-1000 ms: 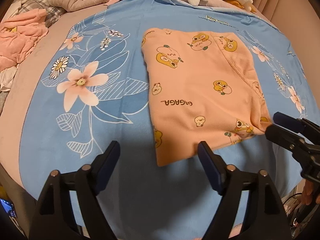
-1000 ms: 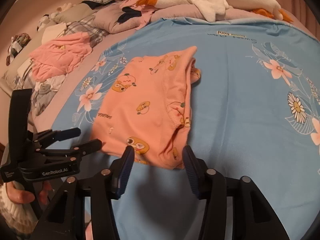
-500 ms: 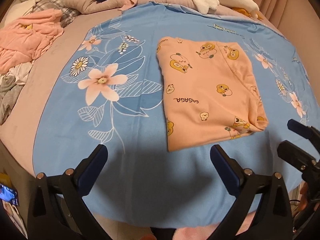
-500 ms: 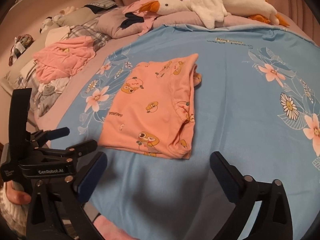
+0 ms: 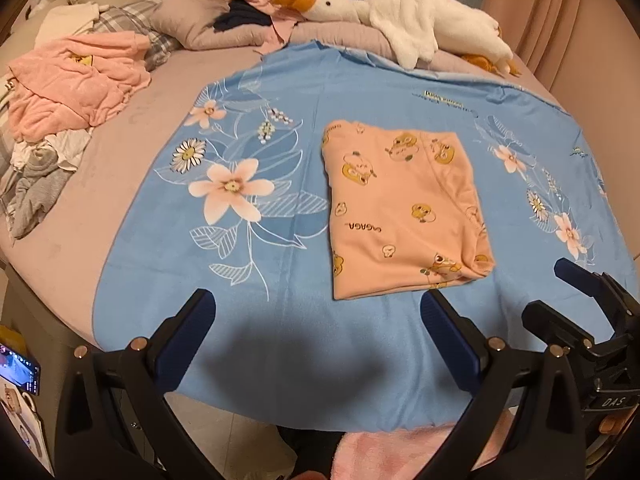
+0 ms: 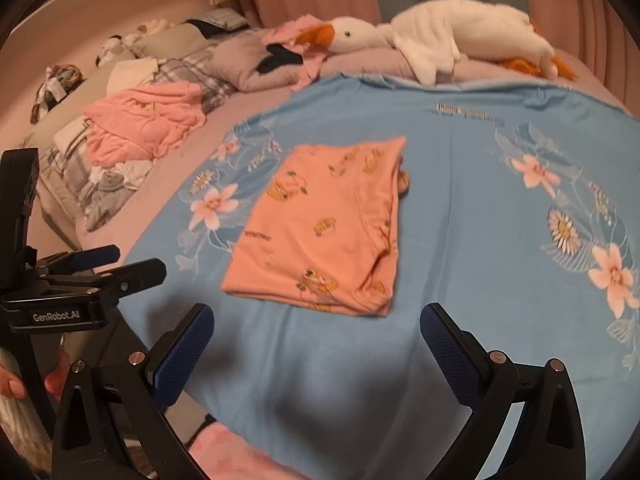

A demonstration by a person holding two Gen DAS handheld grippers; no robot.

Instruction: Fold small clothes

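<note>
A peach-orange garment with cartoon prints (image 5: 400, 216) (image 6: 324, 232) lies folded into a flat rectangle on the blue floral sheet (image 5: 240, 280). My left gripper (image 5: 318, 308) hovers above the sheet just short of the garment's near edge, wide open with nothing between its blue pads. My right gripper (image 6: 316, 316) is equally wide open and empty, near the garment's near right corner. Each gripper also shows in the other's view, the right gripper (image 5: 552, 292) at the edge of one and the left gripper (image 6: 136, 262) in the other. Neither touches the cloth.
A heap of pink and grey clothes (image 5: 72, 80) (image 6: 148, 124) lies on the left side of the bed. A white goose plush (image 5: 400, 20) and pillows line the far side. The bed's near edge runs under the grippers, with a phone (image 5: 18, 368) low at left.
Both grippers spread their jaws wide and drew back and up from the garment's near edge. The garment stays flat on the sheet, now smaller in both views.
</note>
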